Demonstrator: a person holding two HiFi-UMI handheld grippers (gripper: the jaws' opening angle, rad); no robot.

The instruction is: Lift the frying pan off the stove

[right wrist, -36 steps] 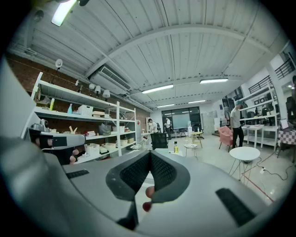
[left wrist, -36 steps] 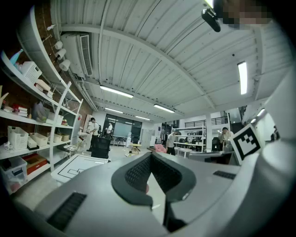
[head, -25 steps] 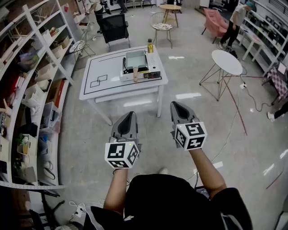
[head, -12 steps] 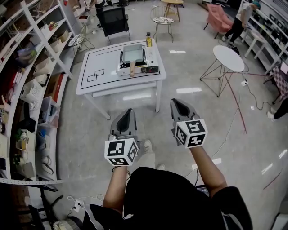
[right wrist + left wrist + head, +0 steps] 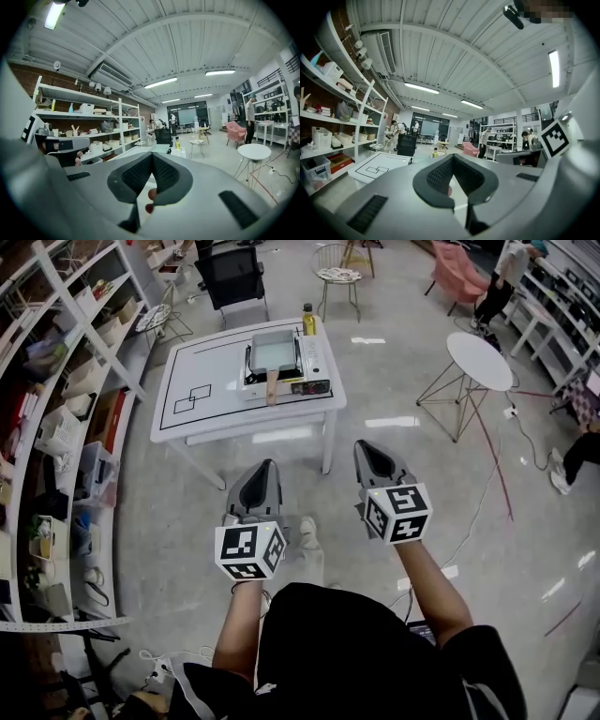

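A grey square frying pan (image 5: 274,352) with a wooden handle (image 5: 272,387) sits on a portable stove (image 5: 285,377) at the right end of a white table (image 5: 206,413), some way ahead of me across the floor. In the head view both grippers are held out in front of my body, well short of the table. The left gripper (image 5: 266,467) is shut with nothing in it, and so is the right gripper (image 5: 364,447). In the left gripper view the left gripper (image 5: 452,157) points toward the table (image 5: 375,168). The right gripper (image 5: 152,154) also faces the room, its jaws closed.
A yellow bottle (image 5: 307,319) stands on the table behind the stove. Open shelving (image 5: 56,418) lines the left wall. A round white side table (image 5: 479,361) with a floor cable (image 5: 495,474) is to the right. A black chair (image 5: 231,276) stands beyond the table.
The table with the stove and pan has drawn nearer in the head view as the person walks forward. Both grippers stay shut and held out ahead.
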